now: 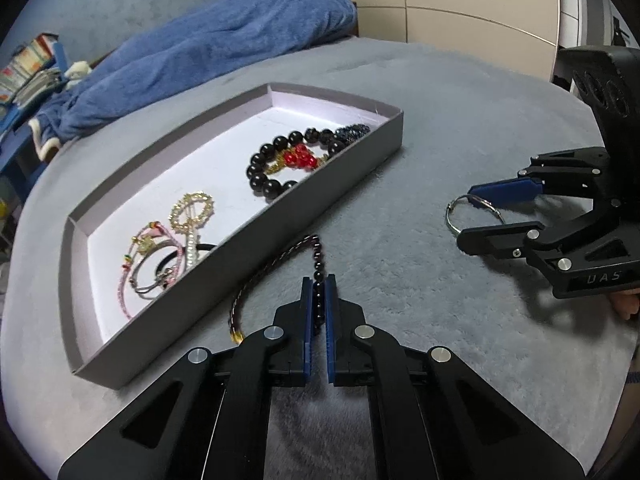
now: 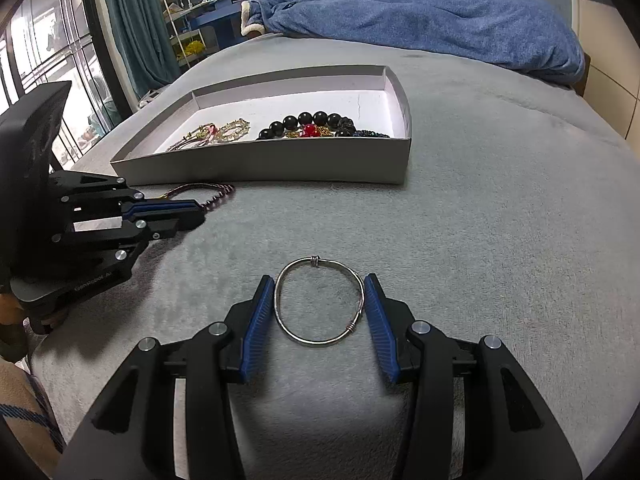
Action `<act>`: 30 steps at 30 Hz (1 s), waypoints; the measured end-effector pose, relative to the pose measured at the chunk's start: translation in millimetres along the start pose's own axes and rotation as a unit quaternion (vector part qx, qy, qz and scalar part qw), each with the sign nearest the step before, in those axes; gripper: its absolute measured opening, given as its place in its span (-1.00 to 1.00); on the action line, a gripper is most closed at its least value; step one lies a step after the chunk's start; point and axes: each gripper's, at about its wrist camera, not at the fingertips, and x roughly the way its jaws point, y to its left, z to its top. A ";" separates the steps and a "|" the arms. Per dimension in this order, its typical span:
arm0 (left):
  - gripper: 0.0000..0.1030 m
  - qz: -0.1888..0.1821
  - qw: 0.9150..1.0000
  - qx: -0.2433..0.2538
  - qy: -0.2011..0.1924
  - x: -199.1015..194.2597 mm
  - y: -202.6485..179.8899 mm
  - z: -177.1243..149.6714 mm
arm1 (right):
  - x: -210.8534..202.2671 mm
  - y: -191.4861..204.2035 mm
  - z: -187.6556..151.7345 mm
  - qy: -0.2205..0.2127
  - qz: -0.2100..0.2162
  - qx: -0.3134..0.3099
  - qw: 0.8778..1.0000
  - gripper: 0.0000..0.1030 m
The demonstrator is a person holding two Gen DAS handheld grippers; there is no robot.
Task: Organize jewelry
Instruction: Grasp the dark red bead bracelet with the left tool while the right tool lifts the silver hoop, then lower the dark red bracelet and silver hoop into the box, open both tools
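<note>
Box (image 1: 256, 240) with black-bead bracelet (image 1: 288, 160), pink bangles (image 1: 156, 264), pearl clip (image 1: 192, 216).

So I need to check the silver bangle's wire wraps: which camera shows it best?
The right wrist view: the silver bangle lies whole and close between the open right gripper pads, both wire wraps visible. In the left wrist view it is small, off to the side, partly hidden by that gripper.

**Grey plush bed and what lies on it**

The bed (image 2: 500, 220) is covered in grey plush fabric. A shallow grey cardboard tray (image 2: 280, 166) rests directly on it. Just in front of the tray lies a dark beaded bracelet (image 1: 280, 258) on a braided cord. Well to the tray's right lies a silver wire bangle (image 2: 319, 302). Behind the tray sits a rumpled blue blanket (image 2: 420, 12).
</note>
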 end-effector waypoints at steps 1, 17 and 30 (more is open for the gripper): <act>-0.89 0.000 1.000 -0.003 -0.005 -3.1 0.4 -0.4 | 0.0 -0.2 0.0 0.000 0.001 0.001 1.000 -0.11; -0.89 -0.027 0.994 -0.065 -0.085 -63.3 21.6 15.1 | -10.1 -1.8 1.8 -0.018 0.009 0.005 1.000 -0.11; -0.89 -0.009 0.988 -0.098 -0.122 -78.8 55.7 33.1 | -32.9 1.5 30.6 -0.062 0.013 -0.002 0.998 -0.11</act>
